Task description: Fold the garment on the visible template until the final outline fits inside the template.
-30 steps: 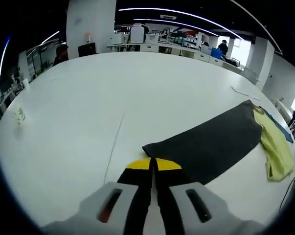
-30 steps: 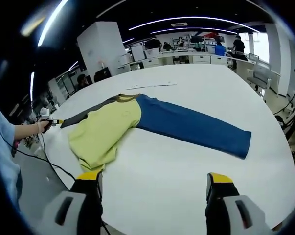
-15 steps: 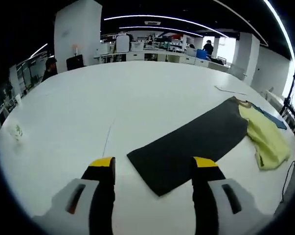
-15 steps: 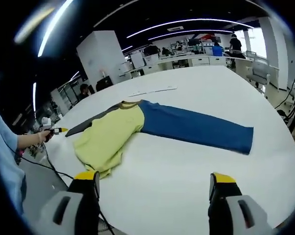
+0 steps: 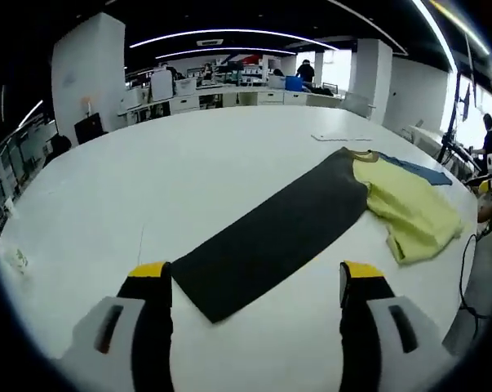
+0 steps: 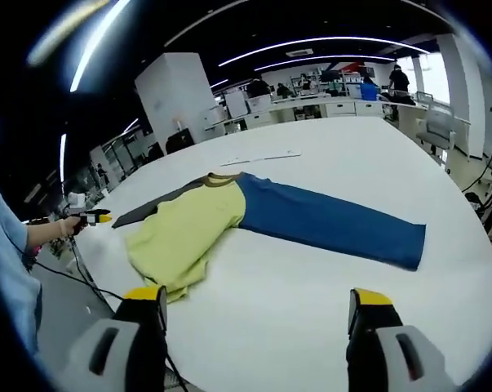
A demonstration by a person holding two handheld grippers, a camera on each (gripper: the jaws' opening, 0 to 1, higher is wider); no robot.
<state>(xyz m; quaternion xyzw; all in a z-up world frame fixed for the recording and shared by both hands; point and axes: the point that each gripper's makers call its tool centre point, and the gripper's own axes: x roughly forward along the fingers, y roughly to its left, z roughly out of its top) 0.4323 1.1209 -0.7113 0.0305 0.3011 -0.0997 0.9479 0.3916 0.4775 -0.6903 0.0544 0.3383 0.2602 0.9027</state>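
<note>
3-coloured garment (image 6: 229, 224), sleeves outspread

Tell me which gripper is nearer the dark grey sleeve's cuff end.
Left. The left gripper hangs open right over the dark grey sleeve's cuff end. The right gripper is open by the yellow body, with that sleeve on the far side.

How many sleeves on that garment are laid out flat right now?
2: the dark grey sleeve stretches toward the left gripper, the blue sleeve toward the right gripper, either side of the yellow body.
</note>
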